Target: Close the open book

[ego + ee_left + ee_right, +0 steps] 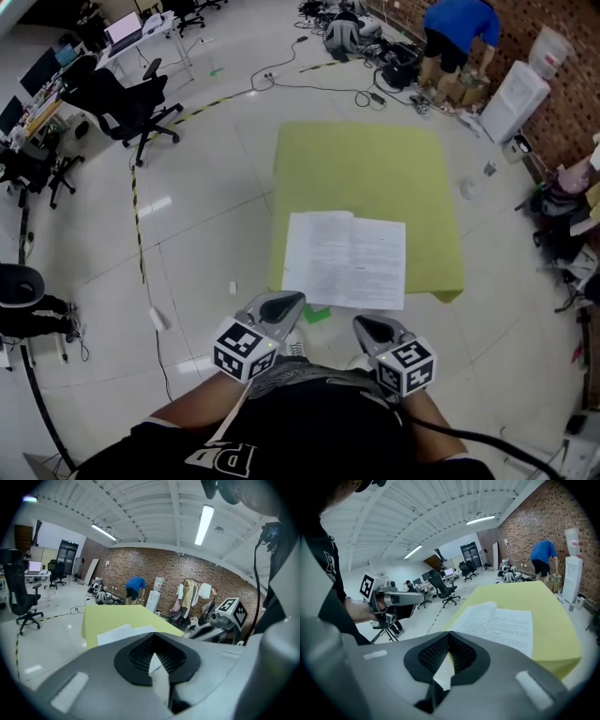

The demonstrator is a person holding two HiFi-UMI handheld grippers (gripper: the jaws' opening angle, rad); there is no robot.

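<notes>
Pale floor tiles surround a yellow-green worktop (pixel 375 159) in a large workshop, with an office chair (pixel 127 103) at 10 o'clock and a person in a blue top (pixel 459 33) bent over at 1 o'clock, well apart from the work area. The open book (pixel 345 258) lies flat at the 6 o'clock edge of the worktop, pages up, its spine running from 12 to 6 o'clock; this placement probably keeps both covers within easy reach of the operator. Neither page has been lifted, so the closing step is judged not yet begun. The left hand-held gripper (pixel 286 305) sits at 7 o'clock of the book and the right hand-held gripper (pixel 366 328) at 5 o'clock, both just short of the near edge and touching nothing. Each is held close to the operator's body with the forearm drawn in, jaws pointing toward the book and angled somewhat downward, marker cube nearest the operator. Both hand-held grippers are clenched with nothing between the jaws. One closed tip could likely slide under a page edge to turn one half over the other.
</notes>
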